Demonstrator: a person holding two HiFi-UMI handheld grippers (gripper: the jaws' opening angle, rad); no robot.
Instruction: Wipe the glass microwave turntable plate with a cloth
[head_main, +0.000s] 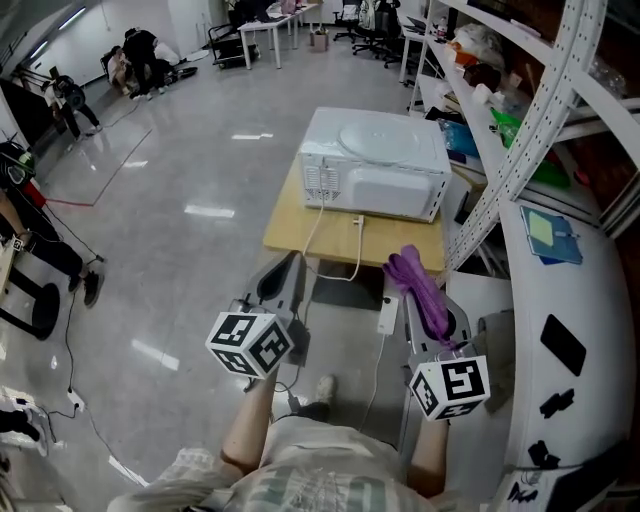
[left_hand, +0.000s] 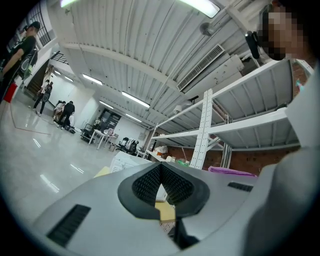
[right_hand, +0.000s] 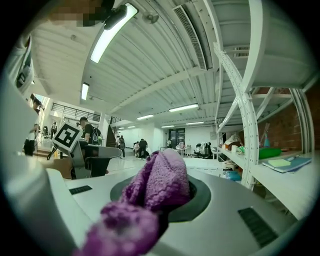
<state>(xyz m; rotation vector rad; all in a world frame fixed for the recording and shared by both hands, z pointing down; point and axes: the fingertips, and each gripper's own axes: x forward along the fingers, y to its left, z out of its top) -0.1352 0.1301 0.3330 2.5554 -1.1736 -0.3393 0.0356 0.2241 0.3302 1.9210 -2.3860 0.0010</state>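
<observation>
A white microwave (head_main: 375, 165) stands on a small wooden table (head_main: 290, 225) ahead of me. On its top lies the round glass turntable plate (head_main: 385, 137). Both grippers are held low in front of the table, well short of the microwave. My right gripper (head_main: 418, 285) is shut on a purple cloth (head_main: 420, 285), which bunches between the jaws and trails back over the gripper body; the cloth (right_hand: 162, 182) fills the right gripper view. The left gripper (head_main: 283, 280) is shut with nothing in it, and its ribbed pads (left_hand: 172, 182) meet at the tips.
A white cable (head_main: 355, 250) hangs from the microwave to a power strip (head_main: 387, 316) on the floor. Metal shelving (head_main: 520, 150) with stored items rises close on the right, beside a white curved counter (head_main: 560, 330). People (head_main: 140, 60) and desks stand far across the grey floor.
</observation>
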